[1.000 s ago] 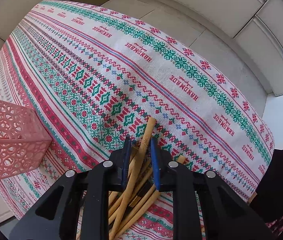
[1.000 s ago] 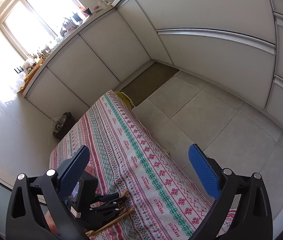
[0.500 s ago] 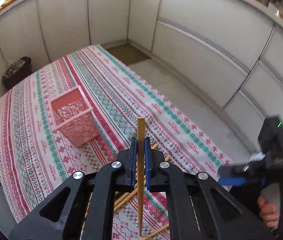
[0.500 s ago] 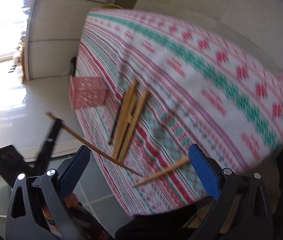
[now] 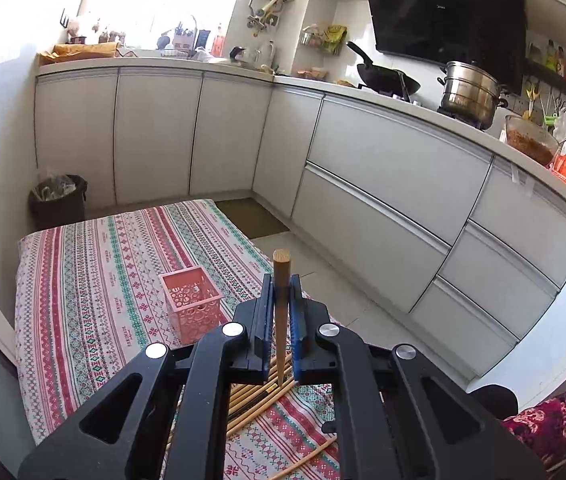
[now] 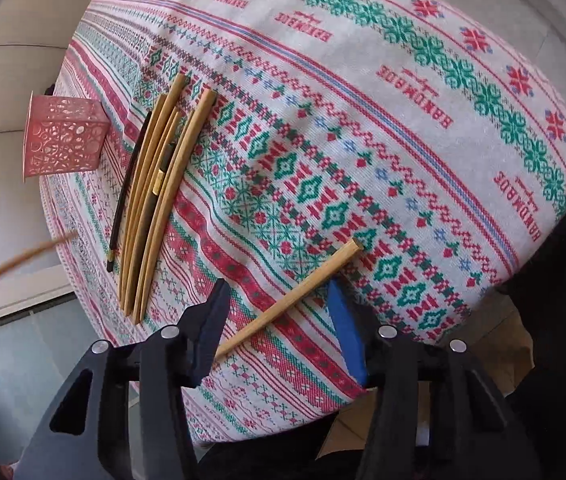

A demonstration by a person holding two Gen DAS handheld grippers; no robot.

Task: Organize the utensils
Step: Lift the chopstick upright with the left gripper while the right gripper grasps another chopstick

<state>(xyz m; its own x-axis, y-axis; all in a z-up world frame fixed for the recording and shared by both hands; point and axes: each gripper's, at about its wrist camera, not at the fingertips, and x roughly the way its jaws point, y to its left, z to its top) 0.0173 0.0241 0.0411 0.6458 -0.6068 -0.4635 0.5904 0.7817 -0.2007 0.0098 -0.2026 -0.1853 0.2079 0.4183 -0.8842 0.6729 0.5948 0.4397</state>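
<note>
My left gripper is shut on a wooden chopstick and holds it lifted above the table, with its thick end pointing away from me. A pink perforated holder stands on the patterned tablecloth, ahead and to the left. My right gripper is open, low over a single wooden chopstick that lies between its fingers. A bundle of several chopsticks, wooden and dark, lies to the left, next to the pink holder.
The table edge and grey floor lie close to the right of the chopsticks. White kitchen cabinets run along the far side, with a wok and a pot on the counter. A dark bin stands past the table's far end.
My left gripper has closed on one chopstick, lifted it from the bundle and tilted up level. My right gripper has swung down over the table to the single chopstick, still open.
</note>
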